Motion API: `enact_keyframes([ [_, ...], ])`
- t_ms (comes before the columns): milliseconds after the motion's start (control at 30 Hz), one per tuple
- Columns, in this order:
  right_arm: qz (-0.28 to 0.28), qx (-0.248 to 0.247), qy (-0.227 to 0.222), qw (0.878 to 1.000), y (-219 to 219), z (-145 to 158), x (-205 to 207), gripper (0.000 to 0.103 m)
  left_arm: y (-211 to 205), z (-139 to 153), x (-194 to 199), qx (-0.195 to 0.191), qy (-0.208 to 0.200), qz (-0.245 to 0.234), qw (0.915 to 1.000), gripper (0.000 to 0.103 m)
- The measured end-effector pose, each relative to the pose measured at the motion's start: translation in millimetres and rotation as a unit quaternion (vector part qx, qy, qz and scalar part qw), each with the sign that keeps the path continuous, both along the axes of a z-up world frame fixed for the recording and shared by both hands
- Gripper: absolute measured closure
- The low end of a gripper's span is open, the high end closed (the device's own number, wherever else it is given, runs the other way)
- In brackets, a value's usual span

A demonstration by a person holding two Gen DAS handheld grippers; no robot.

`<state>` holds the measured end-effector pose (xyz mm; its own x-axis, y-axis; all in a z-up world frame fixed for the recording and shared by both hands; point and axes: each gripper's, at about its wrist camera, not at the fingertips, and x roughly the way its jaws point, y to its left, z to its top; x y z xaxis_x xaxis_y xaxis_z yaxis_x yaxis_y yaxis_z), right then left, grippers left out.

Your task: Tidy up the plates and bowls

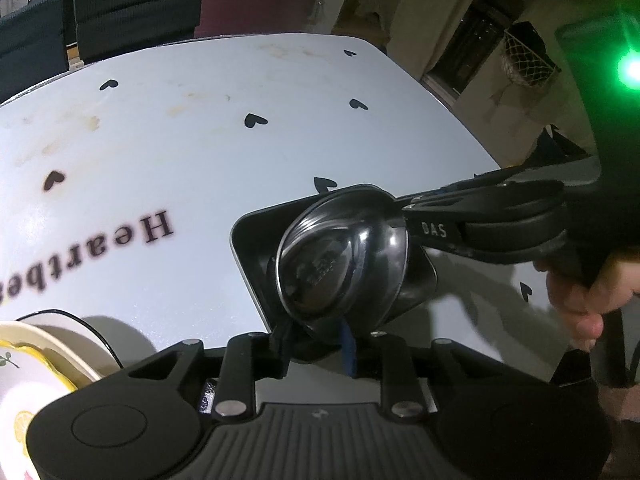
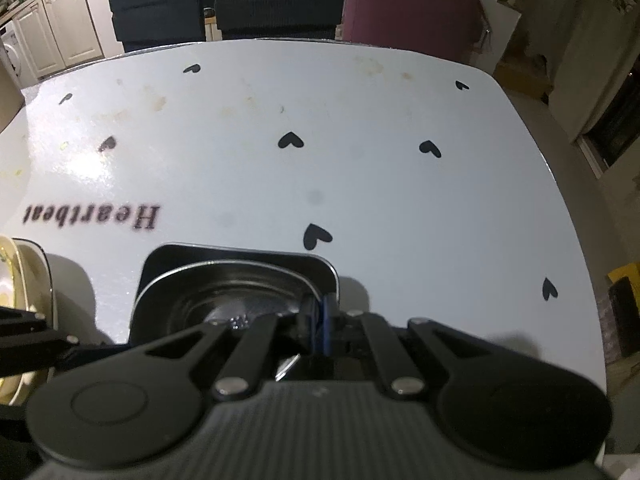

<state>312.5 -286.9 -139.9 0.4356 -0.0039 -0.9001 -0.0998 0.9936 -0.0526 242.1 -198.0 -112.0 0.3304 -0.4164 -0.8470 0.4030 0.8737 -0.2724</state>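
We see the steel bowl [image 1: 340, 260] tipped up on edge inside a black square dish [image 1: 256, 240], with its shiny inside facing the left wrist camera. The dish sits on the table [image 1: 200, 140], which has a white cover printed with black hearts and the word "Heartbeat", near the edge closest to us. The right gripper [image 1: 400, 210] comes in from the right of that view, its fingers pressed together and pinching the bowl's upper right rim. A hand [image 1: 576, 300] holds its handle under a green light. In the right wrist view the same gripper [image 2: 316, 312] shows black and blue fingers squeezed tight on the rim of the bowl [image 2: 224, 280], with the black dish [image 2: 160, 264] around and behind it. The left gripper [image 1: 314, 340] is low at the near side, its fingers a little apart. One black finger is by the dish's near corner and one blue pad is in front of the bowl's lower rim. We cannot tell whether they press on either. A stack of cream plates [image 1: 24, 344] sits to the left, just beside the dish but not touching it. The top plate has a lemon slice print and a yellow wavy rim, and the stack also shows at the left edge of the right wrist view [image 2: 12, 272]. Dark chairs [image 2: 160, 4] and a maroon chair [image 2: 408, 4] stand along the far side of the table.
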Motion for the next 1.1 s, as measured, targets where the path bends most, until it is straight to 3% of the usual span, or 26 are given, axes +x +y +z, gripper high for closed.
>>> enact_keyframes([
  [400, -0.009, 0.003, -0.002, 1.0, 6.2, -4.1, 11.3, 0.096, -1.3, 6.1, -6.9, -0.007, 0.006, -0.02, 0.9998, 0.074],
  [533, -0.017, 0.033, -0.018, 0.999, 2.9, 2.0, 12.8, 0.09, 0.6, 12.0, -10.7, -0.017, 0.005, -0.027, 0.9995, 0.062],
  [700, -0.017, 0.062, -0.026, 0.998, -2.6, 11.8, 11.4, 0.086, 7.8, 24.9, -11.4, -0.033, -0.008, -0.023, 0.9991, 0.061],
  [867, -0.032, 0.088, -0.038, 0.995, -19.5, 22.8, 4.6, 0.086, 22.0, 33.3, -1.5, -0.037, -0.031, 0.016, 0.9987, 0.06],
  [1100, -0.041, 0.091, -0.034, 0.994, -42.0, 25.8, -16.0, 0.086, 34.1, 18.2, 25.2, -0.004, -0.037, 0.08, 0.9961, 0.06],
])
